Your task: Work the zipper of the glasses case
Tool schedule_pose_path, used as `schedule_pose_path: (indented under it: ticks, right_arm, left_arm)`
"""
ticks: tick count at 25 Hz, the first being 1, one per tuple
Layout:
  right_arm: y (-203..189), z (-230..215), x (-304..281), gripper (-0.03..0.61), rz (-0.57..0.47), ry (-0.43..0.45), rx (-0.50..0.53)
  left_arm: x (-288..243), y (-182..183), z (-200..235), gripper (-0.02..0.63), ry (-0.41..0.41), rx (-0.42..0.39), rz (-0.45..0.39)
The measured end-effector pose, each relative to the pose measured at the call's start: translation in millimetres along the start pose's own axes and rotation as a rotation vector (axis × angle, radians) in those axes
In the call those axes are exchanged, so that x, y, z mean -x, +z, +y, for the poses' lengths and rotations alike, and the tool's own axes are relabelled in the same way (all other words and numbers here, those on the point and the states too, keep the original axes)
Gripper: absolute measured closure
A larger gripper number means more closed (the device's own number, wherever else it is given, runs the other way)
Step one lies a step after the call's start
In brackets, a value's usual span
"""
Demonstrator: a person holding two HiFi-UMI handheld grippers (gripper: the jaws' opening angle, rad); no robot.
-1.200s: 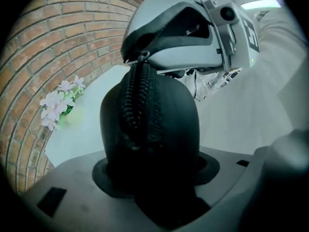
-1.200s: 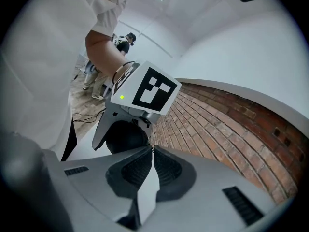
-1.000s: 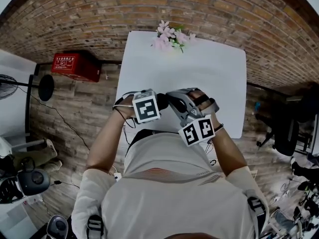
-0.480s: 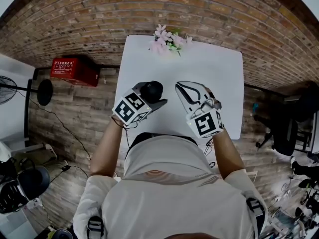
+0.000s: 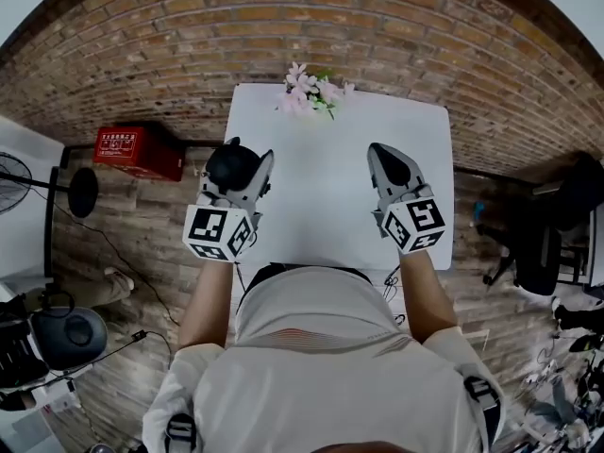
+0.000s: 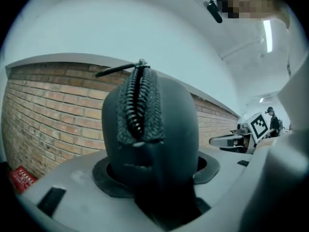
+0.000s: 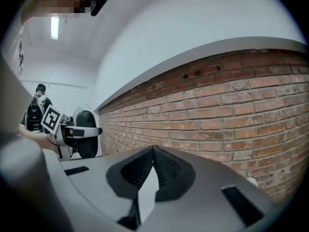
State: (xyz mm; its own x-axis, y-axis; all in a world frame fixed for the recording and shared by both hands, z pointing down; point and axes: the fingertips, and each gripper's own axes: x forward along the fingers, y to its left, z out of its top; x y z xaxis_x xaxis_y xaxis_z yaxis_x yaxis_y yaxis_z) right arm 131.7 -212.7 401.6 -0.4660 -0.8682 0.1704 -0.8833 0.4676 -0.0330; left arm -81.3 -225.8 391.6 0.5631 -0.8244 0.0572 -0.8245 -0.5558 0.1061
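Bulging blk glasses case (image 6: pixel 169 129) w/ zipper (image 6: pixel 138 98)

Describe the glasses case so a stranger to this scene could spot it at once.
Find the white table by the brick wall, then the left gripper at its left edge. Between its fingers sits the glasses case: dark, rounded, with a zipper along its edge, whereas the right gripper is empty.

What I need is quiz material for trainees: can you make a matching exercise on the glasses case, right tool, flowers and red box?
1 glasses case
2 right tool
3 flowers
4 red box

A shut, empty
B far edge of the table
C floor by the brick wall
D clamped in the left tool

Pairs: 1-D, 2-A, 3-B, 4-C.
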Motion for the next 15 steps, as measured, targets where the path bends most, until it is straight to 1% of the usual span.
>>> schedule_pose_path:
  ticks: [3, 6, 9, 11, 15]
  right_arm:
    - [6.9, -18.7, 9.7, 0.528, -0.027, -0.074, -0.026]
    - [14.0, -31.4, 16.7, 0.528, -0.047, -0.125, -0.023]
    - [18.7, -33.9, 20.5, 0.528, -0.058, -0.136, -0.015]
    - [20.2, -32.2, 20.9, 0.528, -0.057, -0.133, -0.008]
    - [18.1, -30.1, 20.6, 0.528, -0.051, -0.118, -0.01]
  left_arm:
    - [8.8, 8.4, 5.8, 0.342, 0.056, -0.005, -0.033]
    - [9.4, 10.3, 3.8, 0.342, 0.061, -0.015, -0.041]
    - [6.8, 6.3, 1.9, 0.342, 0.052, -0.002, -0.035]
    - [5.2, 4.7, 1.1, 0.342, 0.045, 0.009, -0.03]
    - [-0.6, 1.8, -5.0, 0.342, 0.018, 0.006, -0.01]
